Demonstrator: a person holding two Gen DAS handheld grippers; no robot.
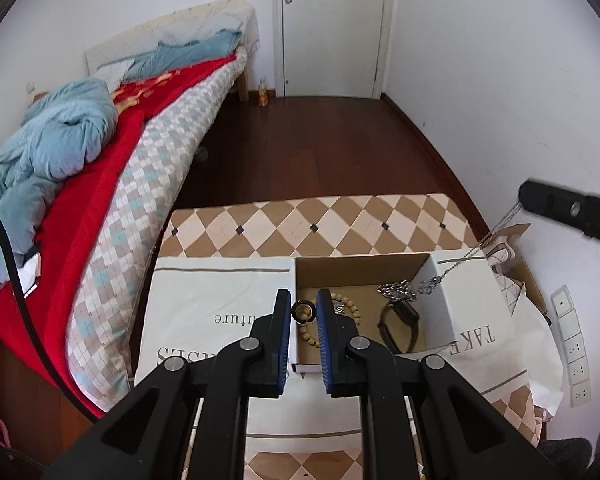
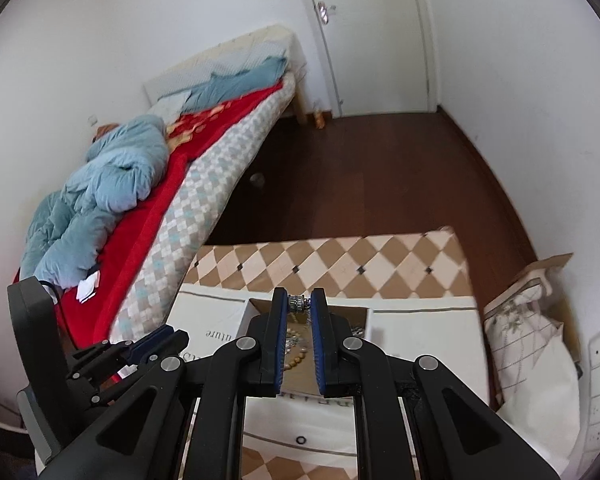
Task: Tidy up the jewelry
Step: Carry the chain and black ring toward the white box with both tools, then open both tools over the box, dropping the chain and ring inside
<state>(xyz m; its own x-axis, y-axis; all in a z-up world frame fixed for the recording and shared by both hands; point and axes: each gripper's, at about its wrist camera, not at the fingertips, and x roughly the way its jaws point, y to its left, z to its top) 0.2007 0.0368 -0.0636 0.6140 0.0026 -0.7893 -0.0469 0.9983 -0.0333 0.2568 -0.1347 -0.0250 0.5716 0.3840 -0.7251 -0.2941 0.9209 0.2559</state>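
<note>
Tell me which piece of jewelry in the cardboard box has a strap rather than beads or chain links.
The black wristwatch, lying in the right part of the brown cardboard box. It has a dark band and case; the tan wooden bead bracelet and silver chain nearby do not.

white box flap (image 1: 220, 300): "…uture" upside down | right flap (image 1: 476, 334): "TAKE"

My left claw (image 1: 304, 311) is nearly closed, pinching a small dark ring (image 1: 303, 310) between its blue pads. My right claw (image 2: 299, 303) is raised, clamped on a silver chain's bead (image 2: 298, 302).
</note>
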